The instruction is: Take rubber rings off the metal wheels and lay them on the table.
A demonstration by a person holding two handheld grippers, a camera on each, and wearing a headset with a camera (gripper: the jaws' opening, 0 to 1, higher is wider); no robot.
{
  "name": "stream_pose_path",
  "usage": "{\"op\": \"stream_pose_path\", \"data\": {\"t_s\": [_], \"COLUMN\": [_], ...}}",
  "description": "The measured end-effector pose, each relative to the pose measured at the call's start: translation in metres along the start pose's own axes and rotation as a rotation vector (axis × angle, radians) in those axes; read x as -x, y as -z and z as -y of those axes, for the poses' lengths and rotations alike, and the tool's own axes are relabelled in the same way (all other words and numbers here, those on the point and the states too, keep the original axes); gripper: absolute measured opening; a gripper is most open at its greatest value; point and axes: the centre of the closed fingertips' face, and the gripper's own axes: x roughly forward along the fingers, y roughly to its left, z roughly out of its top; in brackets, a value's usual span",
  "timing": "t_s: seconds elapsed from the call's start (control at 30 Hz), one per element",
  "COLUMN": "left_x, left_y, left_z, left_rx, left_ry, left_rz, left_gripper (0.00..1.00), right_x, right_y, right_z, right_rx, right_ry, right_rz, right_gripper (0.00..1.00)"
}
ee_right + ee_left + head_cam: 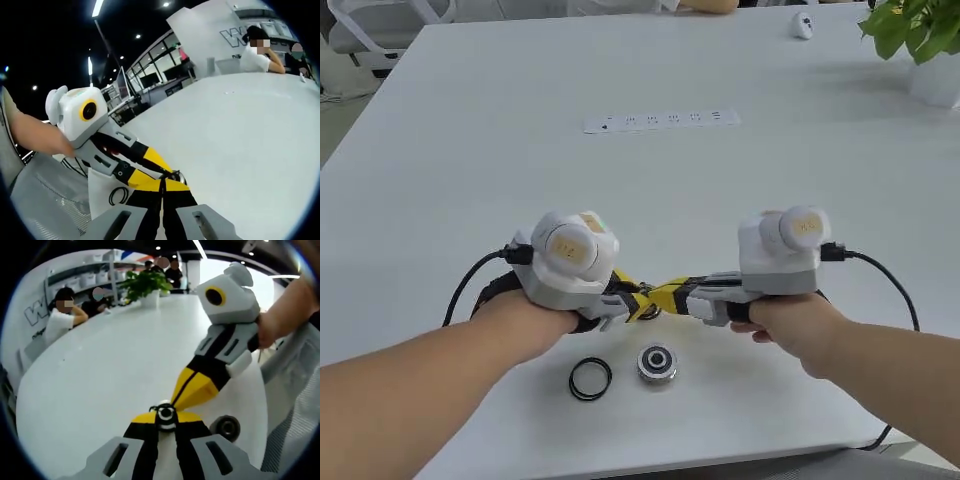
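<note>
Wide white matte tabletop (470,150), mostly bare; a white multi-socket power strip (662,121) lies flat mid-table; a green leafy plant in a white pot (915,30) stands at the far right corner, cut off by the frame; a small white rounded object (802,25) sits near it, too small to identify; white office chairs (380,25) at the far left edge. The gripper views show an open office with ceiling spotlights, glass partitions and seated people (62,315) at the table's far end.

The left gripper (638,302) and the right gripper (668,297) meet tip to tip above the near edge. The left gripper's yellow tips pinch a small metal wheel with a black ring on it (166,416) between them; the right gripper's jaws are pressed together, their point touching that wheel's rim - whether they grip the ring is hidden. A loose black rubber ring (590,379) lies flat on the table just below the tips; just beside it, to its right, lies a silver metal wheel with a dark hub (657,363), apart from it.

Black cables run off both grippers, cut by the frame. Wall lettering starts with a large "W" (232,35) - the rest is unreadable; markings on the gripper housings are blurred.
</note>
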Motion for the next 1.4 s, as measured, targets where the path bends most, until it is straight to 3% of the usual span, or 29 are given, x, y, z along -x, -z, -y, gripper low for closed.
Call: {"op": "stream_pose_path", "data": {"t_s": [0.37,0.77,0.93,1.2,1.4], "left_x": [0.0,0.006,0.014,0.032,0.046], "left_y": [-0.001,-0.003,-0.007,-0.025,-0.028], "left_z": [0.001,0.001,0.006,0.017,0.025], "left_rx": [-0.006,-0.09,-0.089,-0.07,-0.066], "left_ry": [0.002,0.032,0.052,0.084,0.112], "left_rz": [0.0,-0.002,0.021,0.111,0.144], "left_gripper": [0.12,0.18,0.22,0.3,0.4], "right_x": [0.006,0.005,0.007,0.013,0.016], "right_y": [0.0,-0.001,-0.001,-0.007,-0.01], "right_z": [-0.002,0.001,0.002,0.004,0.004], "right_rx": [-0.059,-0.042,-0.041,-0.049,-0.047], "right_ry": [-0.047,-0.013,-0.012,-0.005,-0.006], "right_rz": [0.013,0.009,0.012,0.032,0.04], "right_gripper": [0.0,0.0,0.0,0.0,0.0]}}
